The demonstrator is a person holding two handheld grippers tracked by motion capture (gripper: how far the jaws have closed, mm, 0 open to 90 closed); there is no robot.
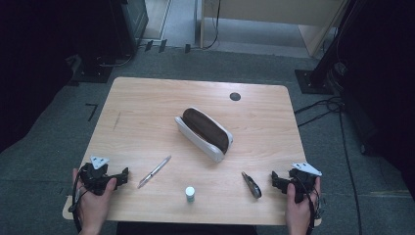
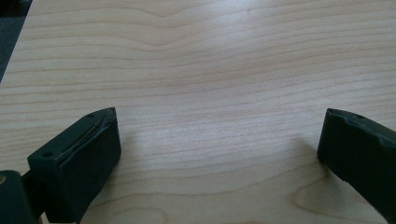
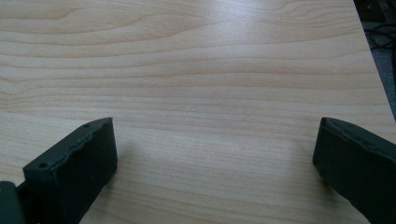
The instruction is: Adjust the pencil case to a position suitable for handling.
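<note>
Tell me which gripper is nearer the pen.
Left. The left gripper sits just left of the pen, jaws open. The right gripper is across the table, beyond the small bottle.

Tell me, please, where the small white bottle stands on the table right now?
In the high view the small white bottle stands upright near the table's front edge, between the pen and the dark folded tool.

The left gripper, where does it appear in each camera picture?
High view: left gripper lower left, open, above the table edge.
Left gripper view: its fingers rise at both bottom corners, bare wood between.
Right gripper view: cannot place it.
Shared landmark: the table's wood grain.
</note>
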